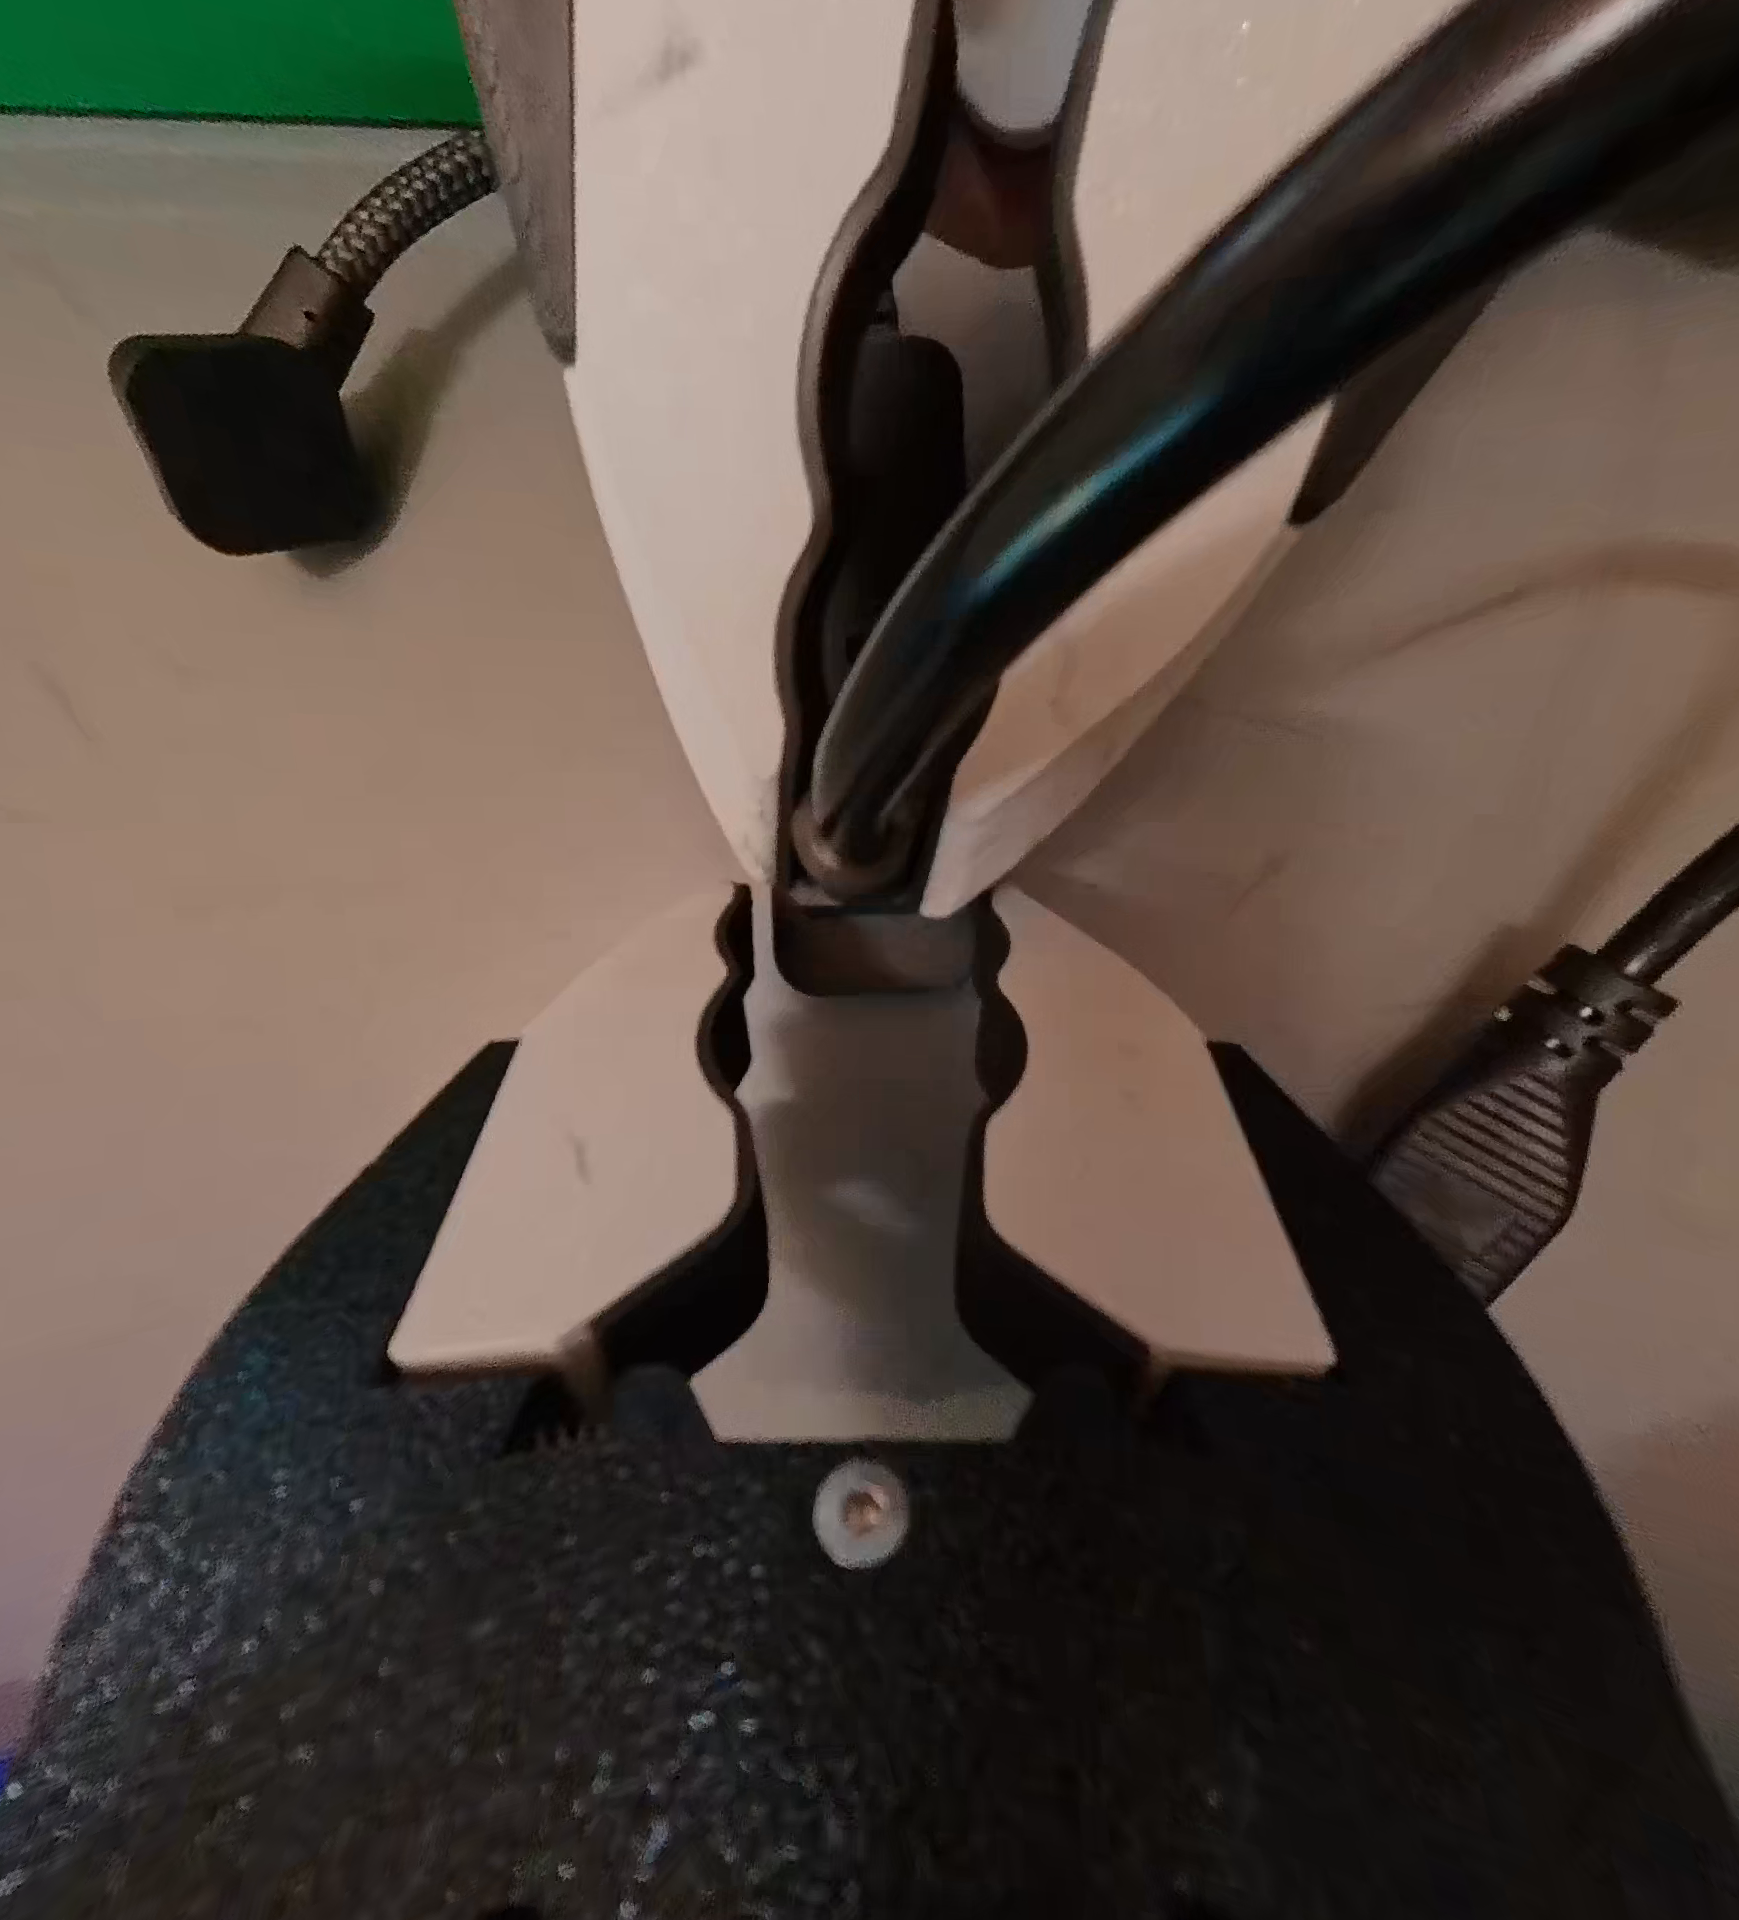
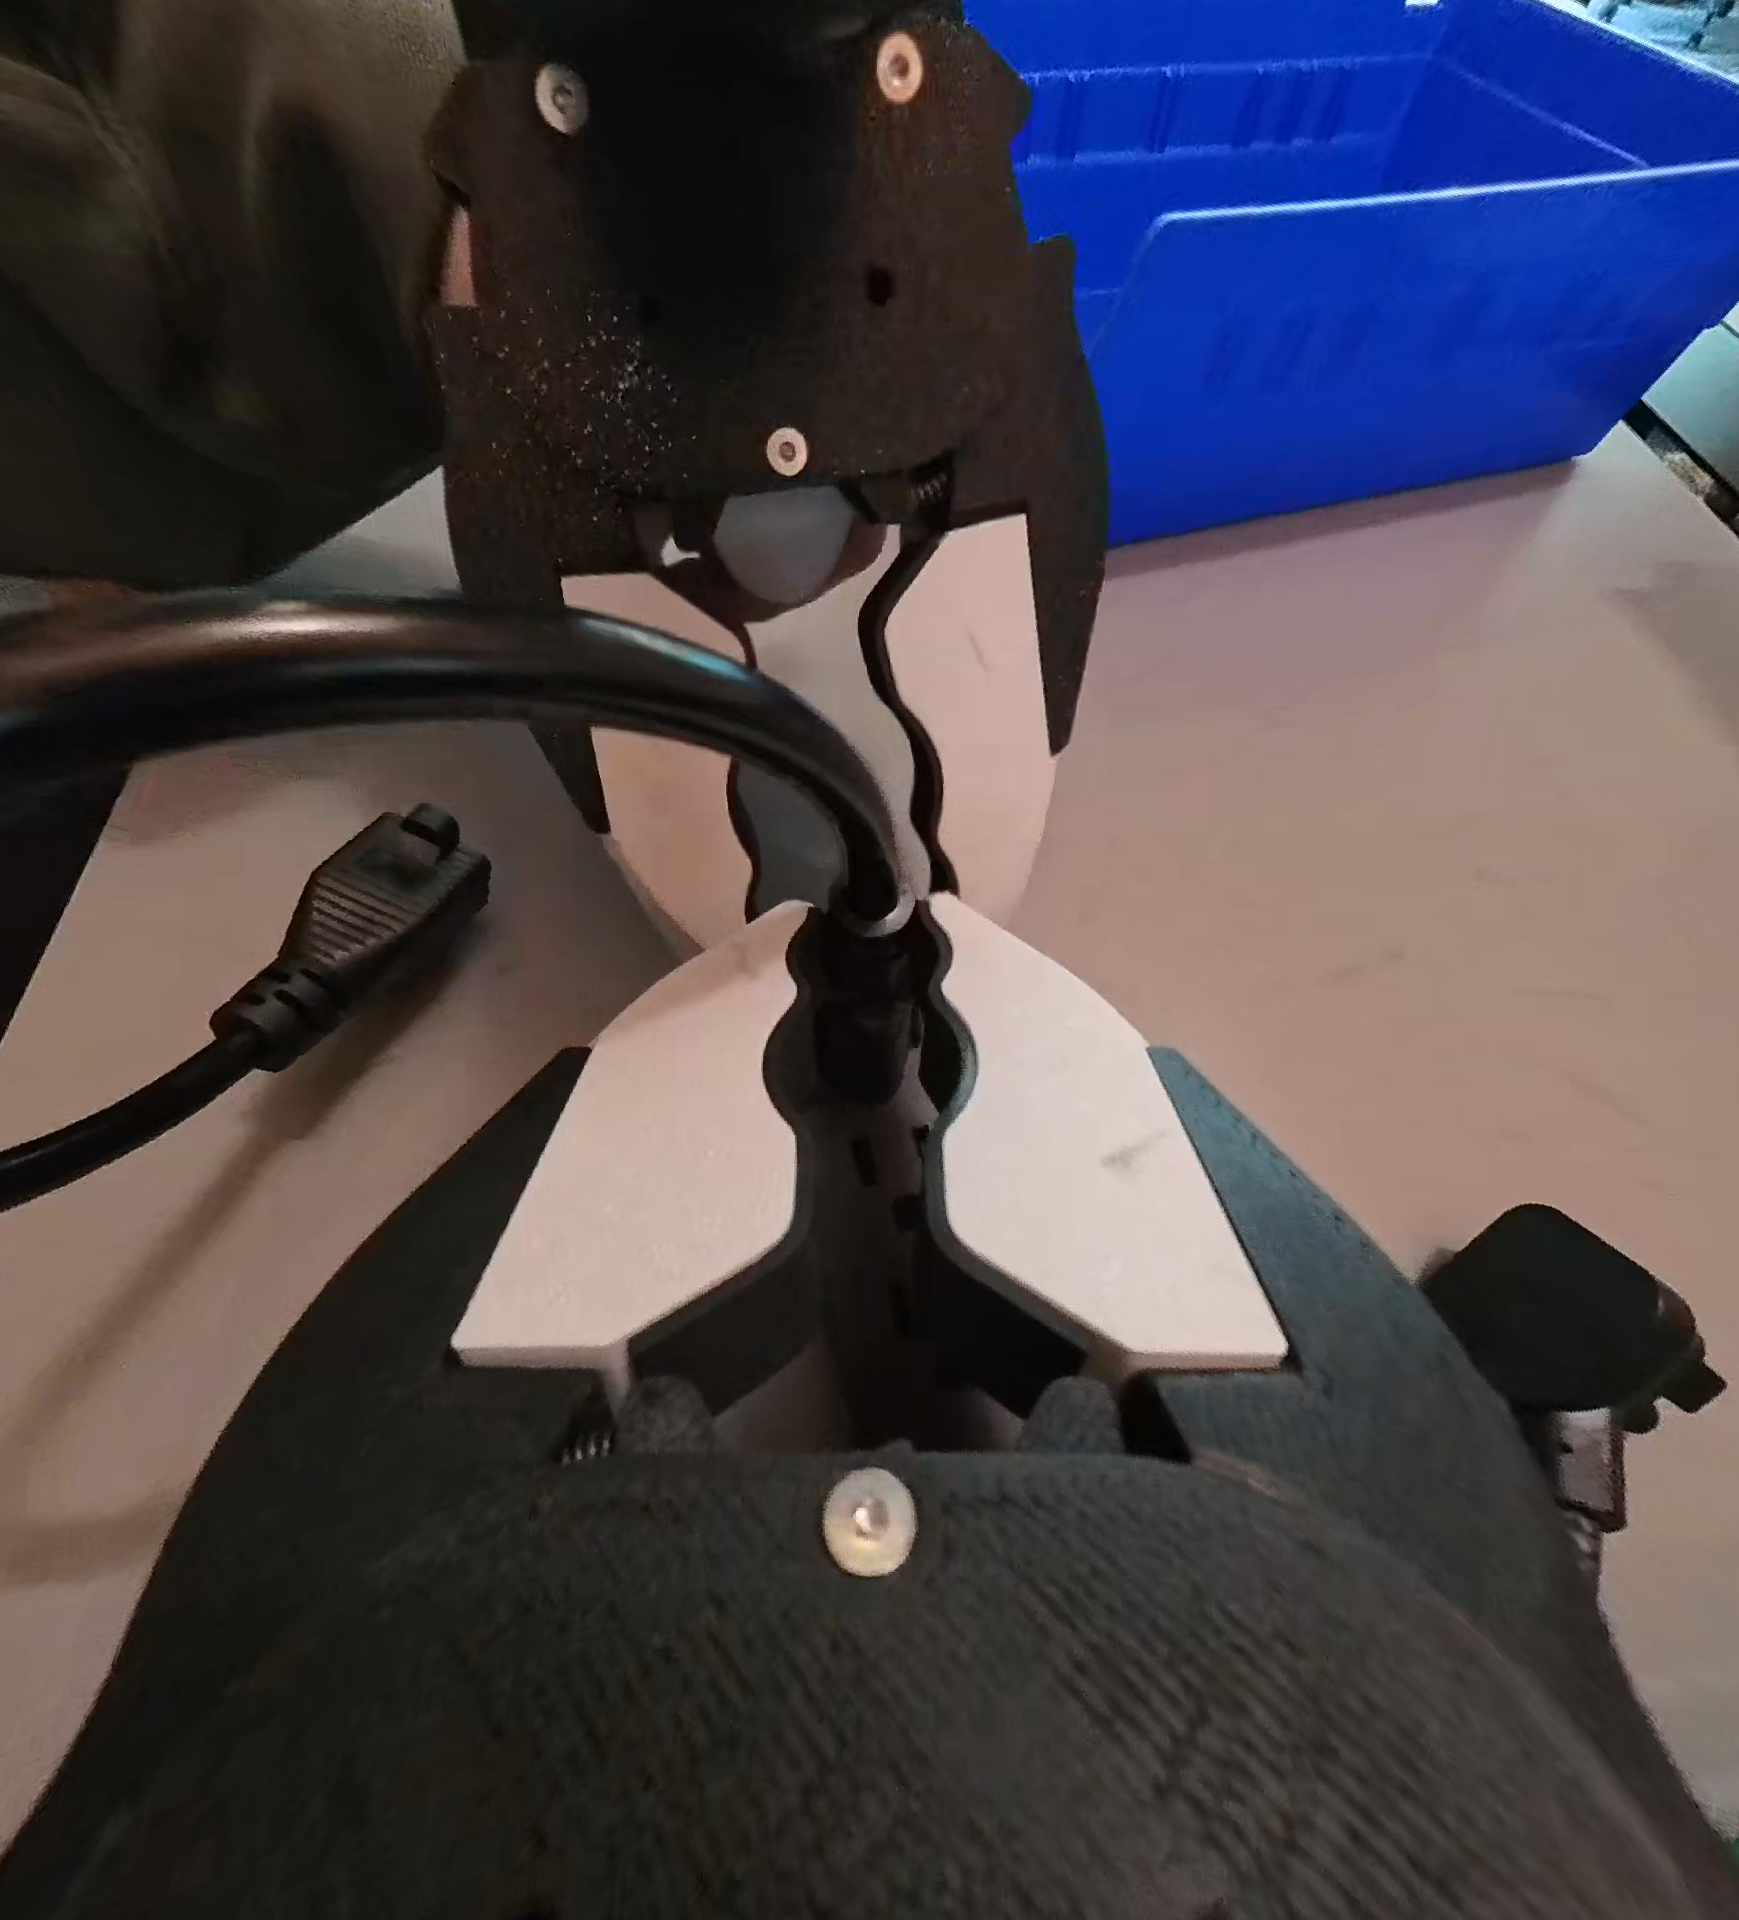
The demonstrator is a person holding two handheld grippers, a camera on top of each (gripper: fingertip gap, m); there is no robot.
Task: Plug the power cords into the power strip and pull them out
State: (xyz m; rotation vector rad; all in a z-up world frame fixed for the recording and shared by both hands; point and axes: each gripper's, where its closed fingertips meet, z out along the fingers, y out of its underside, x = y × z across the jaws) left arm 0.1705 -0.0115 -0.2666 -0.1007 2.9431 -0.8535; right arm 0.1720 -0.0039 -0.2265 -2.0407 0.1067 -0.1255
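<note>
Both wrist views are evenly and softly lit, with a warm pinkish cast over the table point(image 1: 221, 831). We see diffuse shadows beneath the black plug point(image 1: 241, 447) and a faint one trailing the ribbed connector point(image 2: 366, 925). A narrow bluish highlight runs along the glossy black cord point(image 1: 1104, 540); we note no strong glare elsewhere. Wide-angle distortion bends straight lines near the edges, as on the blue bin point(image 2: 1416, 260). We observe motion blur on the dark sleeve point(image 2: 117, 260), and soft focus on the nearest gripper body in each view.
</note>
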